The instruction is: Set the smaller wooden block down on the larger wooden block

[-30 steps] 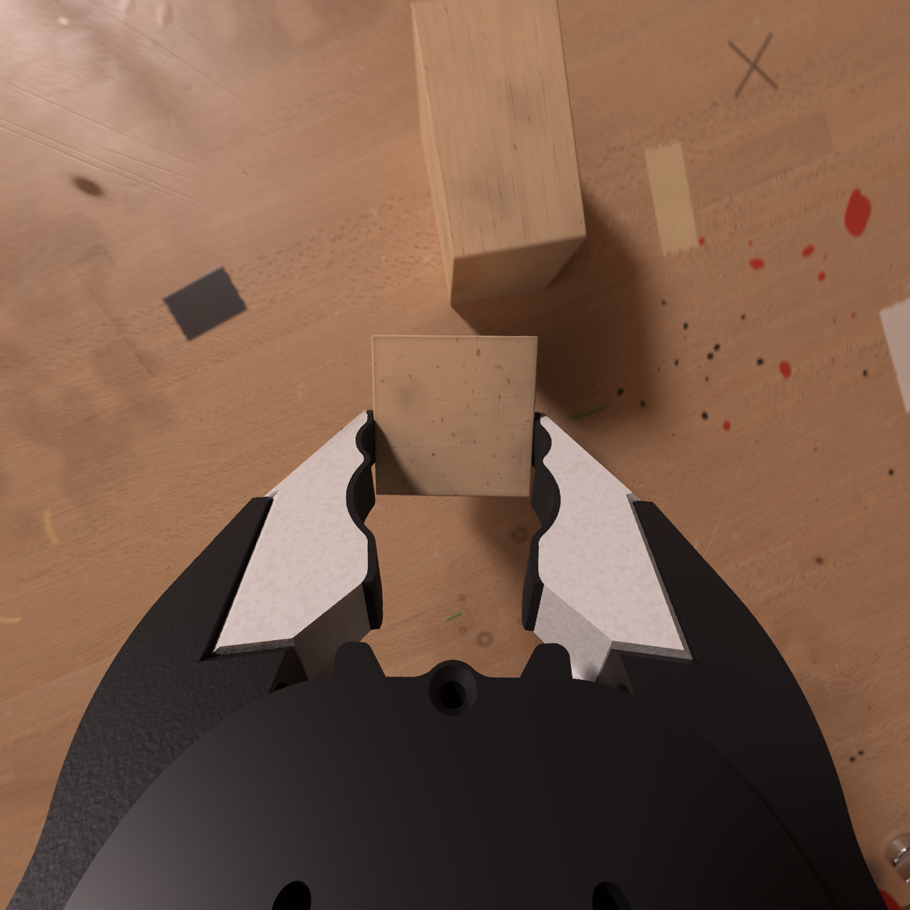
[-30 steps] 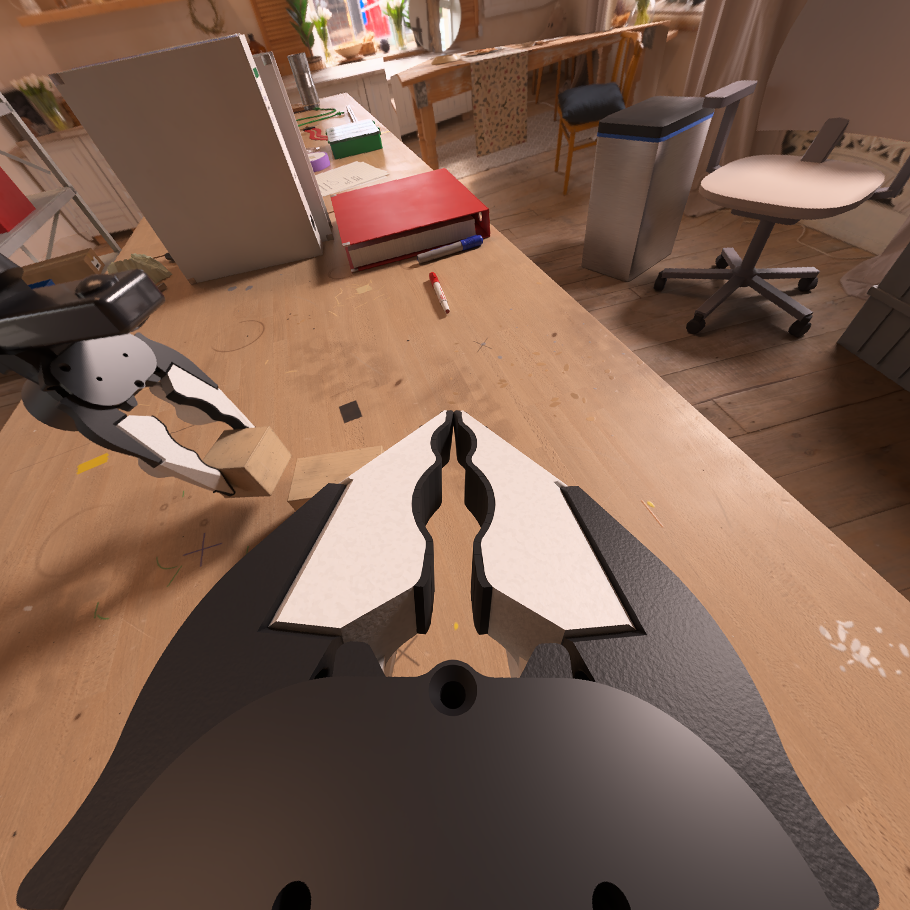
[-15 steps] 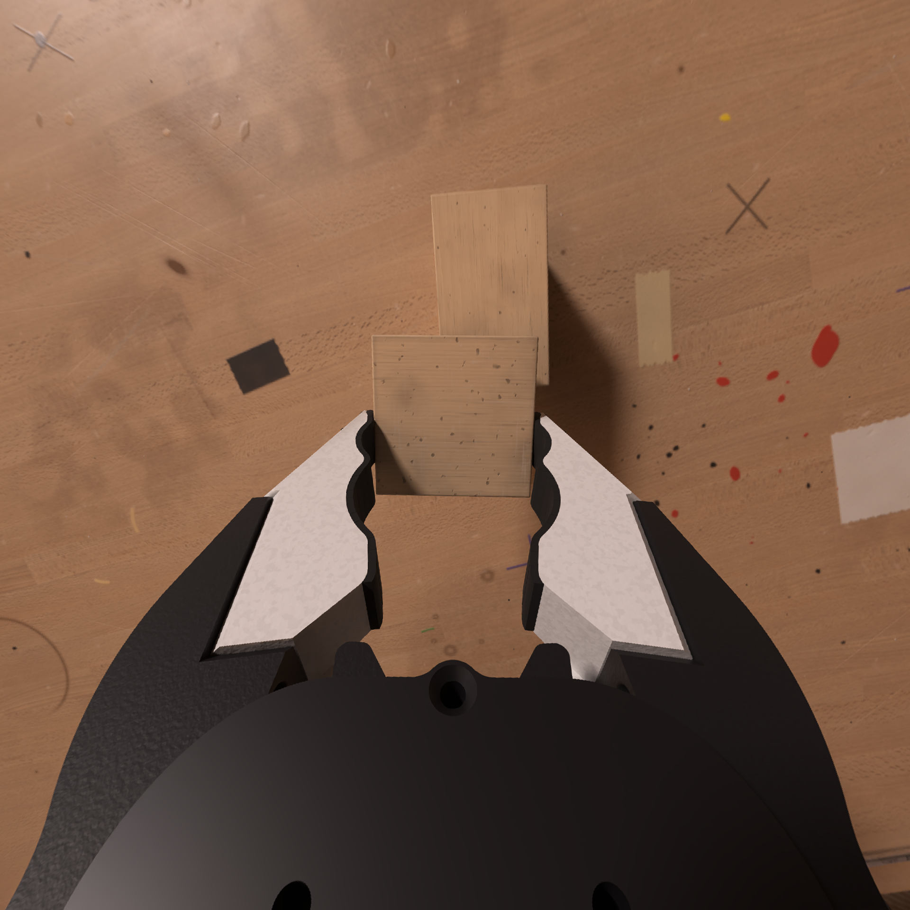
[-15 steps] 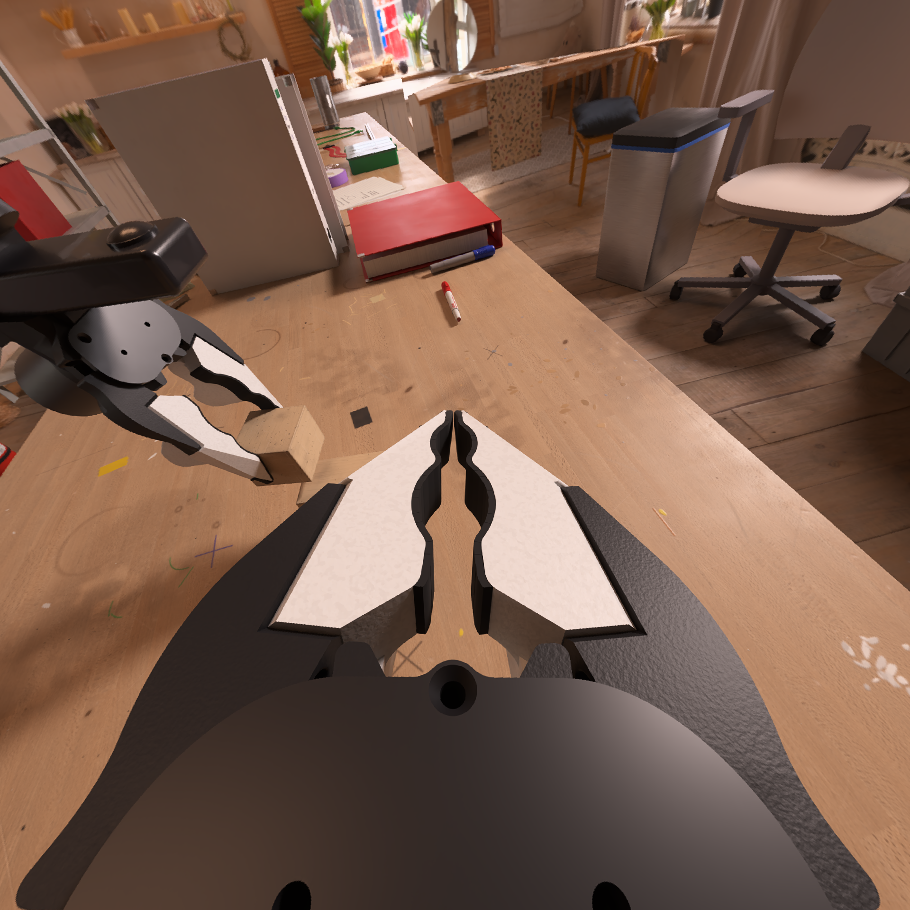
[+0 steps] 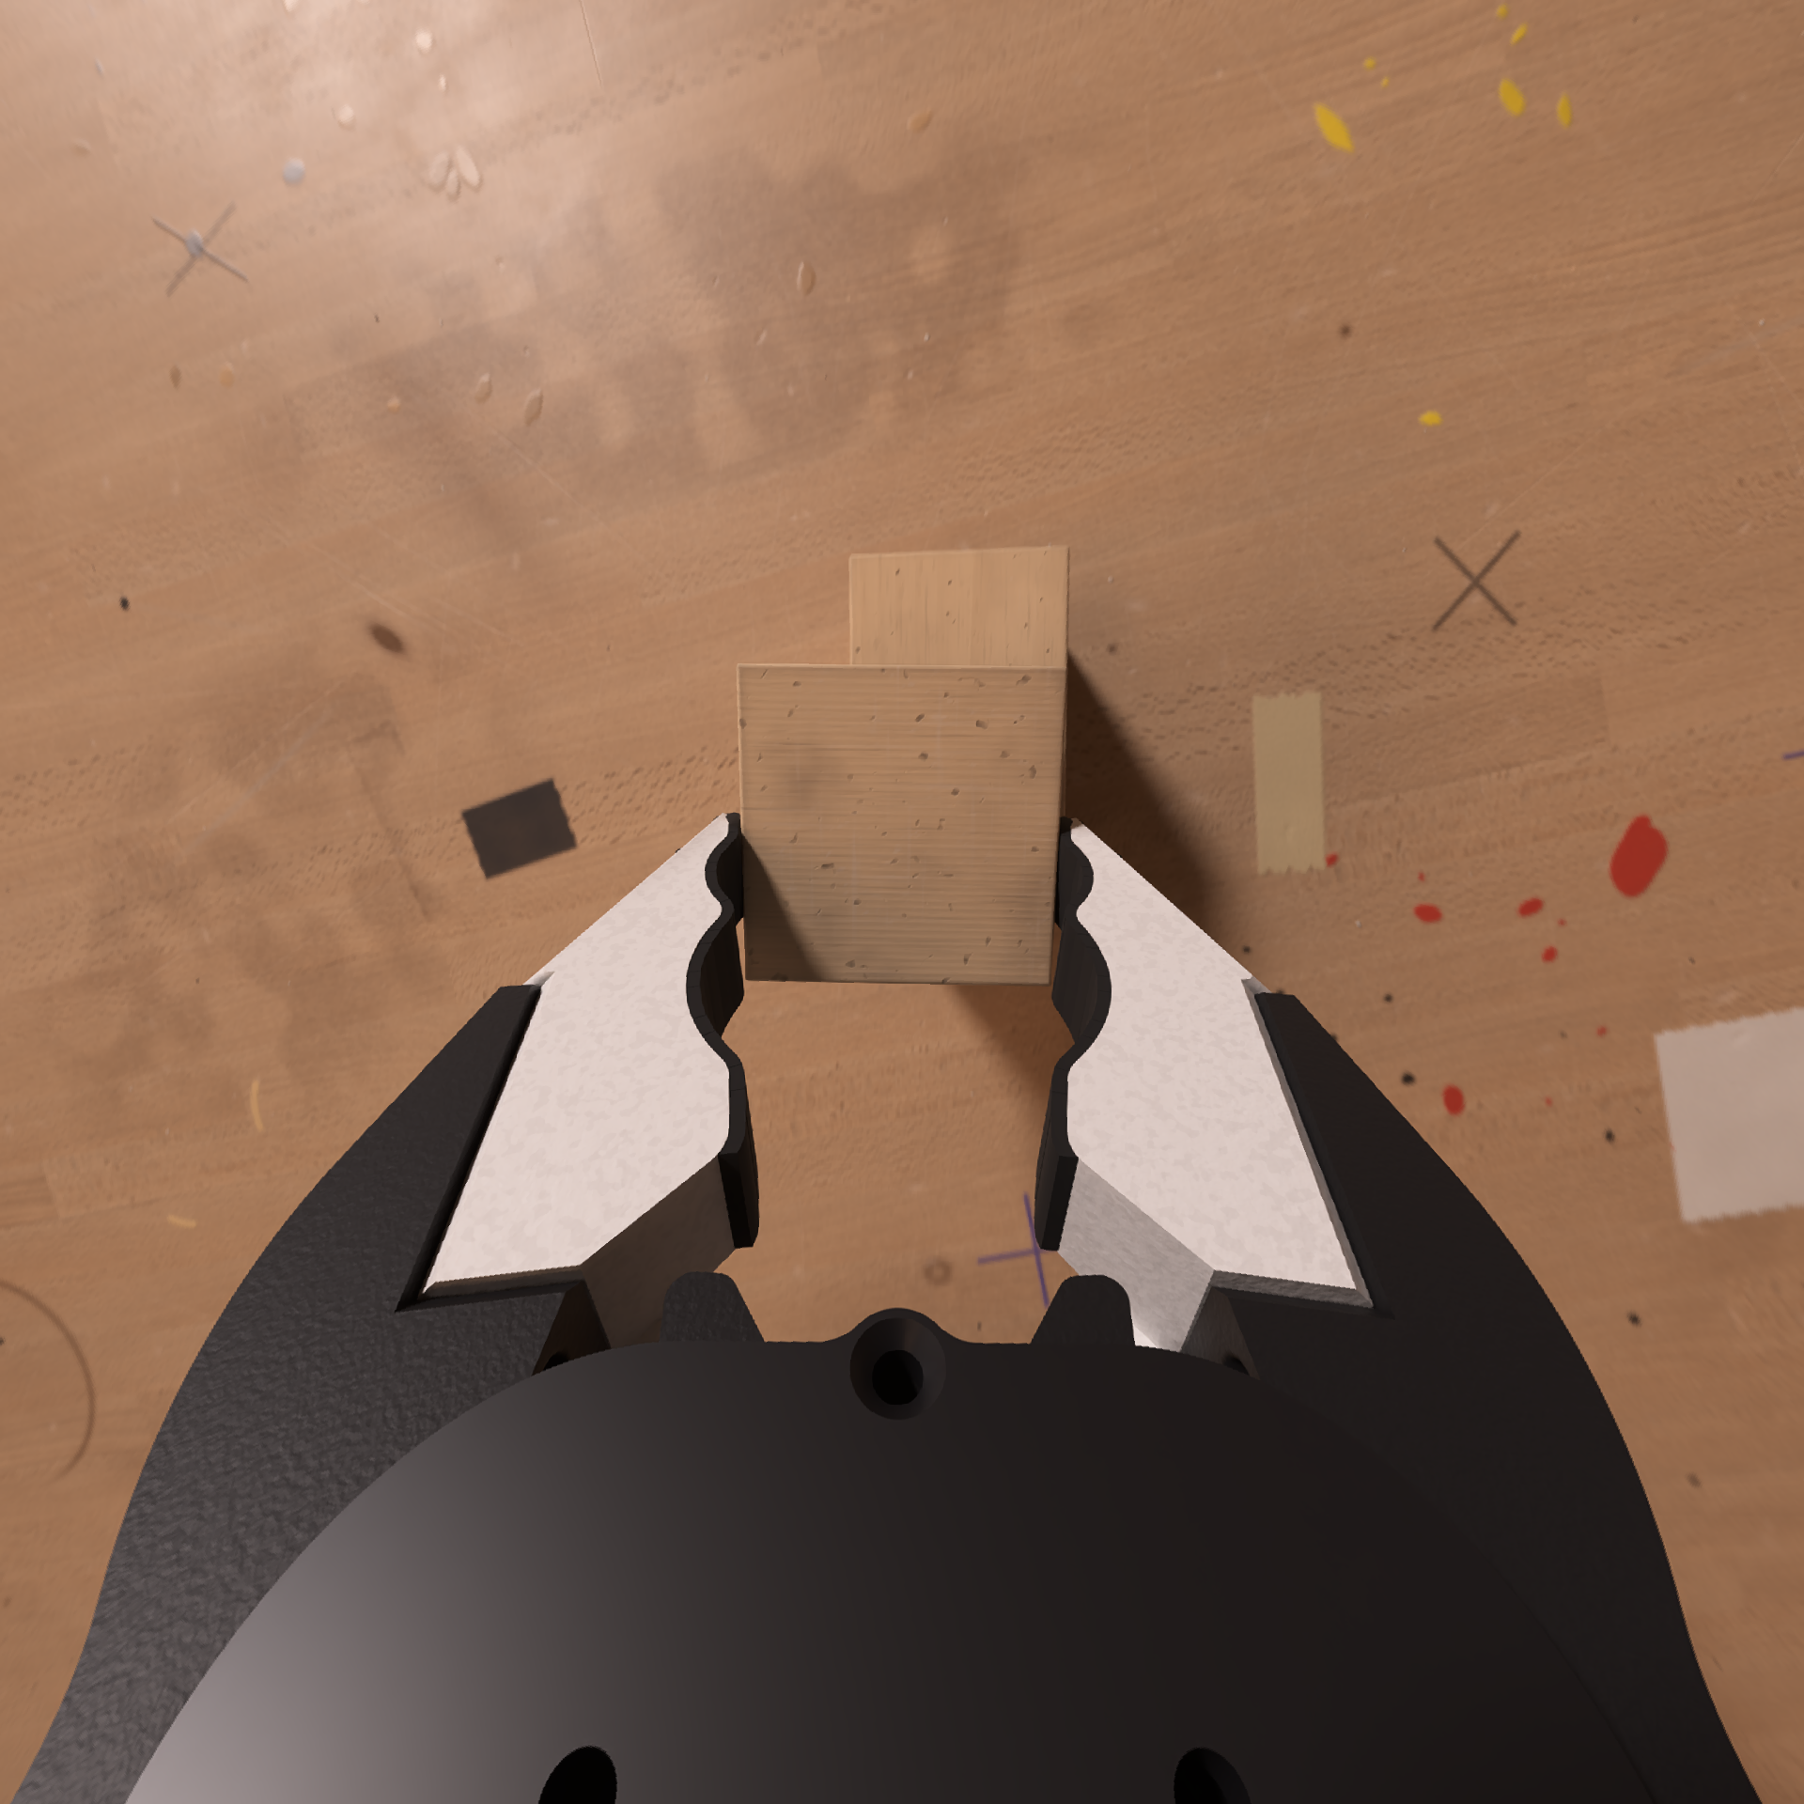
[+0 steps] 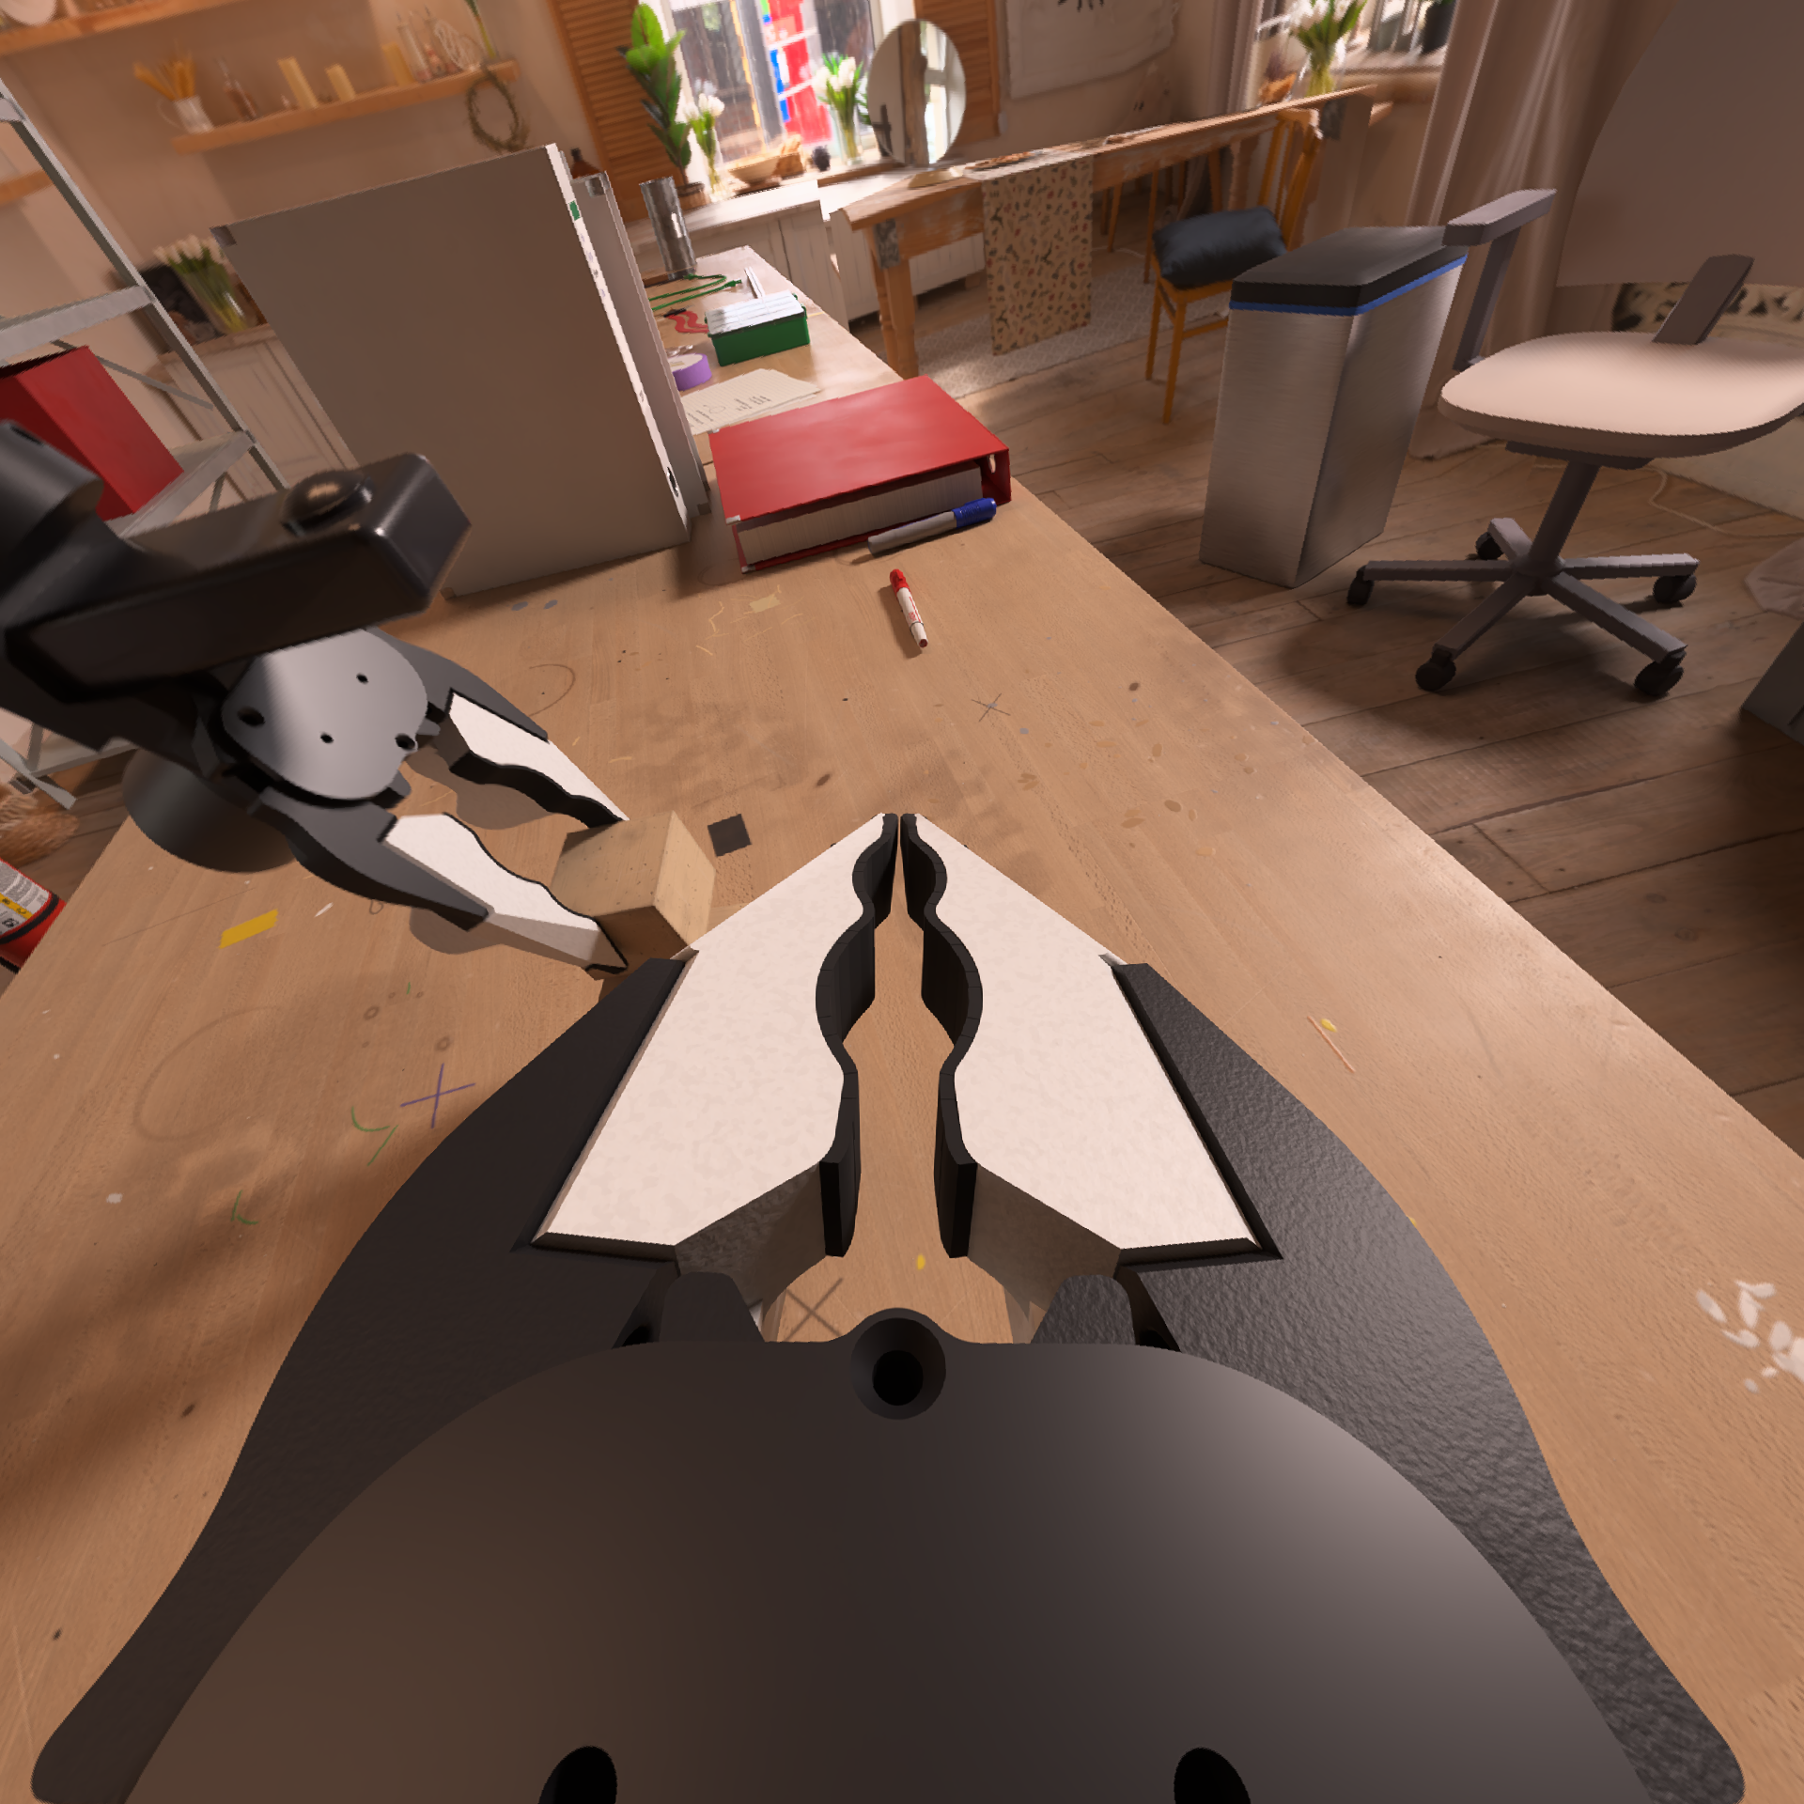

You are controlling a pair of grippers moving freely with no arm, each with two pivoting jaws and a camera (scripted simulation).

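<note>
Left gripper [image 5: 898,830] clamps smaller wooden block [image 5: 898,825] aloft over the table [image 5: 1269,342]; larger wooden block [image 5: 957,605] (mostly hidden) lies just beyond, below. Right gripper [image 6: 898,830] pinched closed, empty.

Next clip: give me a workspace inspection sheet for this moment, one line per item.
Surface: wooden table, scuffed, paint-spattered, with tape patches.
Job's things: small block held above the table; large block lies below, mostly hidden behind it.
Clutter: red binder, two markers, grey panel, green box.
Grippers: left gripper clamps the small block; right gripper shut, empty.
Cables: nothing seen.
Surroundings: office chair, metal bin, shelves, plants.
</note>
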